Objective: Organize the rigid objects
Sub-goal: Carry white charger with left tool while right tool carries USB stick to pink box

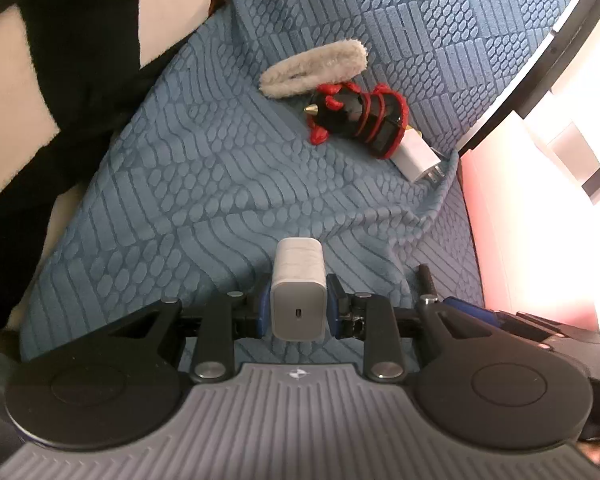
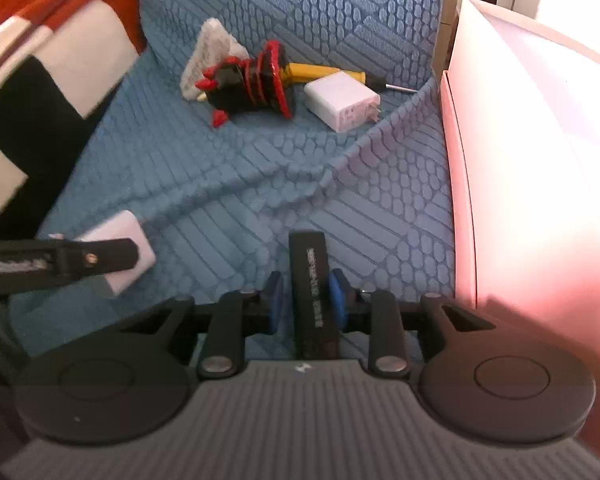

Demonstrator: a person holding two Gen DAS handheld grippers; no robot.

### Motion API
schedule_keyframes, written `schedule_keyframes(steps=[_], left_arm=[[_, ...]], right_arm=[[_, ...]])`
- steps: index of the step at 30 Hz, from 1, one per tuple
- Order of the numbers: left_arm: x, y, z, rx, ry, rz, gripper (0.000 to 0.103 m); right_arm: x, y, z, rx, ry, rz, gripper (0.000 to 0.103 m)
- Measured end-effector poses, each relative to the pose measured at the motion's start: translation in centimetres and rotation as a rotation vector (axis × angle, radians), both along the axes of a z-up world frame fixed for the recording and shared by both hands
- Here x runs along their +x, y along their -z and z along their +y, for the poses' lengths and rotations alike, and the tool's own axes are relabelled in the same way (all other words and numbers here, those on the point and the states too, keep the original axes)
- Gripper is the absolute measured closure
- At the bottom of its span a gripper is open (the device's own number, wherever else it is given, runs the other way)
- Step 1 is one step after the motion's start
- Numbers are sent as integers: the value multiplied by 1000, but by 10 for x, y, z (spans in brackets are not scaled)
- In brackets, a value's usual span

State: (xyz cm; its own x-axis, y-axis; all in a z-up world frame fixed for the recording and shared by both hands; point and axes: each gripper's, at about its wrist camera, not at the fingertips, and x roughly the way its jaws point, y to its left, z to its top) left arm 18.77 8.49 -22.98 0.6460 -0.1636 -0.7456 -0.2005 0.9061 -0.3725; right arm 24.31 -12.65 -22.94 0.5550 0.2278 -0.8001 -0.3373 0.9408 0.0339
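Note:
My left gripper [image 1: 299, 306] is shut on a white charger block [image 1: 299, 288] and holds it just above the blue textured cover [image 1: 204, 184]. It also shows in the right wrist view [image 2: 120, 252], low at the left. My right gripper [image 2: 307, 302] is shut on a black slab with white lettering [image 2: 310, 280]. Farther off lie a black and red toy [image 1: 360, 118], a grey fuzzy piece [image 1: 316, 68], a second white charger [image 2: 342, 100] and a yellow-handled screwdriver [image 2: 324, 73].
A pink box [image 2: 532, 184] stands along the right side, close to my right gripper. A black, white and red blanket [image 2: 40, 72] lies at the left. The cover is wrinkled in the middle.

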Motion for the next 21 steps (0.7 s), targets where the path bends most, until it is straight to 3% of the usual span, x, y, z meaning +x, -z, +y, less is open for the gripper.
schedule_keyframes(steps=[9, 21], left_arm=[[-1, -14, -1, -23, 14, -46, 71], [-41, -85, -16, -24, 34, -177, 71]], right_arm=[[-4, -1, 4, -28, 22, -24, 78], [-35, -87, -11, 73, -11, -151, 78]])
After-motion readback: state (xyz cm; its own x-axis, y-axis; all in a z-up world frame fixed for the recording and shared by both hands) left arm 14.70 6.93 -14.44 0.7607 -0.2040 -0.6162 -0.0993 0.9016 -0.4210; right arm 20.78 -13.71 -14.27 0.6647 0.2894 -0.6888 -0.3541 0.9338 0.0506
